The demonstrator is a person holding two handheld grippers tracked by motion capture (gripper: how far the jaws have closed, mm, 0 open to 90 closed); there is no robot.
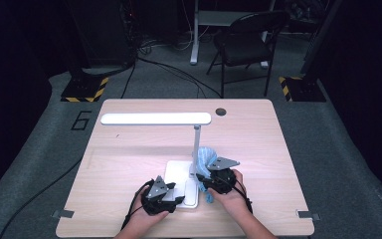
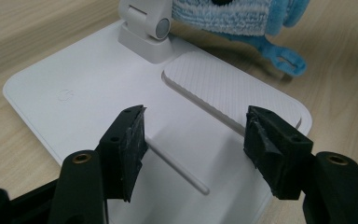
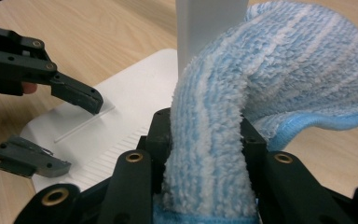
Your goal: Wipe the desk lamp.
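Observation:
A white desk lamp stands mid-table, its flat base (image 1: pixel 178 174) near the front edge and its long head (image 1: pixel 155 118) above. My right gripper (image 1: pixel 210 183) is shut on a fluffy blue-and-white cloth (image 3: pixel 223 126), which presses against the lamp's upright post (image 3: pixel 205 28). The cloth (image 1: pixel 205 158) bunches beside the post just above the base. My left gripper (image 2: pixel 193 142) stands open over the near edge of the lamp base (image 2: pixel 98 88), with nothing between its fingers; in the right gripper view it (image 3: pixel 70 130) hovers over the base's ribbed pad (image 3: pixel 116 149).
A black folding chair (image 1: pixel 248 37) stands beyond the table. A dark round grommet (image 1: pixel 221 111) sits near the table's far edge. Bare wood lies left and right of the lamp.

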